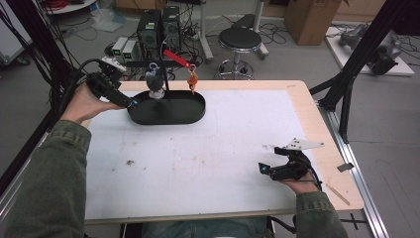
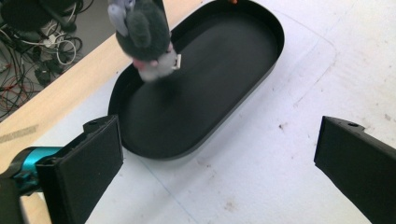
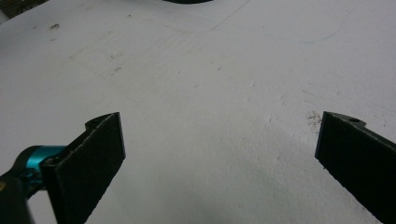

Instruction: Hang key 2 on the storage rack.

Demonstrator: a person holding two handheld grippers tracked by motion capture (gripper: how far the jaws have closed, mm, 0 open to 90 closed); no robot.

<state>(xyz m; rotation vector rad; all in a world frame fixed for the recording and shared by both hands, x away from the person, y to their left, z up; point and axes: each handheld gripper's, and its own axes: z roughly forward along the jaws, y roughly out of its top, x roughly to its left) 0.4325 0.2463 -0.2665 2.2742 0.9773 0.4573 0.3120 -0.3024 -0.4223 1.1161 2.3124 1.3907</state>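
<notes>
One black tray (image 1: 198, 110), one grey plush (image 1: 155, 82), one orange charm (image 1: 192, 79), two spread tongs.

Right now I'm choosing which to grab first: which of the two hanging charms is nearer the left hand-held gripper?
The grey plush charm; it hangs over the tray's left end beside the left hand-held gripper, while the orange charm hangs farther right.

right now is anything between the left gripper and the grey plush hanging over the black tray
Nothing visible does. The left gripper is open at the near-left rim of the black tray, and the grey plush hangs ahead of its fingers across open space.
</notes>
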